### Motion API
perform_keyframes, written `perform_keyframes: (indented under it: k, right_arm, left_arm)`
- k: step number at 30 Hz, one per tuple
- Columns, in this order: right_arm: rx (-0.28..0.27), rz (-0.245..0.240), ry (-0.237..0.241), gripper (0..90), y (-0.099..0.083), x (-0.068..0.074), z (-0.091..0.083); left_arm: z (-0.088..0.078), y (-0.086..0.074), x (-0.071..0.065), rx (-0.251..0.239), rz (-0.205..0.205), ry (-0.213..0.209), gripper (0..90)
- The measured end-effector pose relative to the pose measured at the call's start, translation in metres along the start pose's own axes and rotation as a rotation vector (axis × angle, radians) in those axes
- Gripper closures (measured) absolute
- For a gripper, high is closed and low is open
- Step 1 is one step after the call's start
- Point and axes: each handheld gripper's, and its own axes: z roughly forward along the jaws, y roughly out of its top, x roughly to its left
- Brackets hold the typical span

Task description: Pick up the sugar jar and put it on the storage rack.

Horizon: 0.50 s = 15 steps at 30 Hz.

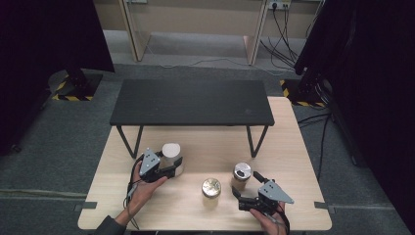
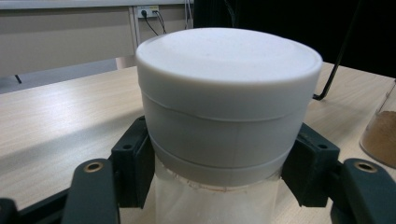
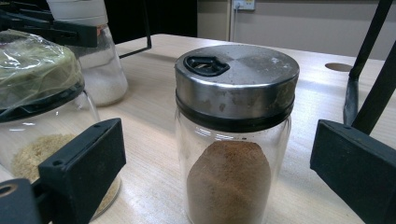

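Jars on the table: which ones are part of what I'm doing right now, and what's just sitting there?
In hand:
- white-lidded jar, clamped by the left gripper
- metal-lidded jar of brown powder, between the open fingers of the right gripper

Lying about:
- plastic-covered jar
- black bench

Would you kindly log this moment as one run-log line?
left gripper: shut on white-lidded jar | right gripper: open, around metal-lidded spice jar | plastic-covered jar: untouched

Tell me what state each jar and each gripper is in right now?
White-lidded jar: upright, lid on, clamped.
Left gripper: shut on that jar.
Steel-lidded jar: upright, capped, untouched.
Right gripper: open, jaws either side of it.
Film-covered jar: upright, standing free.
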Motion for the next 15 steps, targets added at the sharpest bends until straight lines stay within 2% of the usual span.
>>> perform_keyframes:
  k: [8, 15]
  right_arm:
    - [-0.002, -0.001, 0.002, 3.7, 0.000, 0.000, 0.000]
    - [-0.004, -0.001, 0.001, 3.6, 0.001, 0.000, -0.001]
  left_arm:
    - [-0.003, 0.002, -0.005, 0.013, 0.007, -0.015, 35.0]
    - [-0.009, 0.012, -0.011, -0.010, 0.014, -0.031, 35.0]
